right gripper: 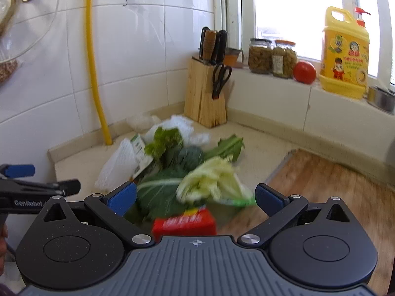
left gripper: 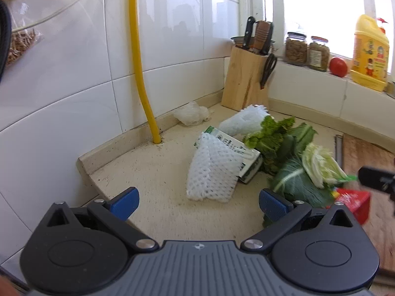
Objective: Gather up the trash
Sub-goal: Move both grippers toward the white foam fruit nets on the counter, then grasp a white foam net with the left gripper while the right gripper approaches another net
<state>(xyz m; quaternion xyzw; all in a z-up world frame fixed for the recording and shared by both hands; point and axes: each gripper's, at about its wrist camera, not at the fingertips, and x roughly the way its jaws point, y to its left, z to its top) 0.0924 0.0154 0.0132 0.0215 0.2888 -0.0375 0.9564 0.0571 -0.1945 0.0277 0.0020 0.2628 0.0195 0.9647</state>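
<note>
A pile of trash lies on the beige counter. It holds a white foam net [left gripper: 213, 171] [right gripper: 118, 162], a green-and-white carton [left gripper: 243, 156] [right gripper: 140, 151], a second foam sleeve [left gripper: 243, 119], green leaves [left gripper: 293, 182] [right gripper: 160, 192], pale cabbage scraps [left gripper: 321, 166] [right gripper: 212, 180] and a red box [left gripper: 354, 203] [right gripper: 185, 223]. My left gripper [left gripper: 198, 203] is open just short of the foam net. My right gripper [right gripper: 196, 197] is open above the leaves and the red box. Neither holds anything.
A yellow pipe [left gripper: 140, 74] runs down the tiled wall into the counter corner. A wooden knife block [left gripper: 246, 81] [right gripper: 206, 93] stands at the back, crumpled clear plastic [left gripper: 191, 113] beside it. Jars [right gripper: 271, 58], a tomato [right gripper: 305, 72] and a yellow bottle [right gripper: 344, 54] line the sill. A wooden board [right gripper: 328, 185] lies right.
</note>
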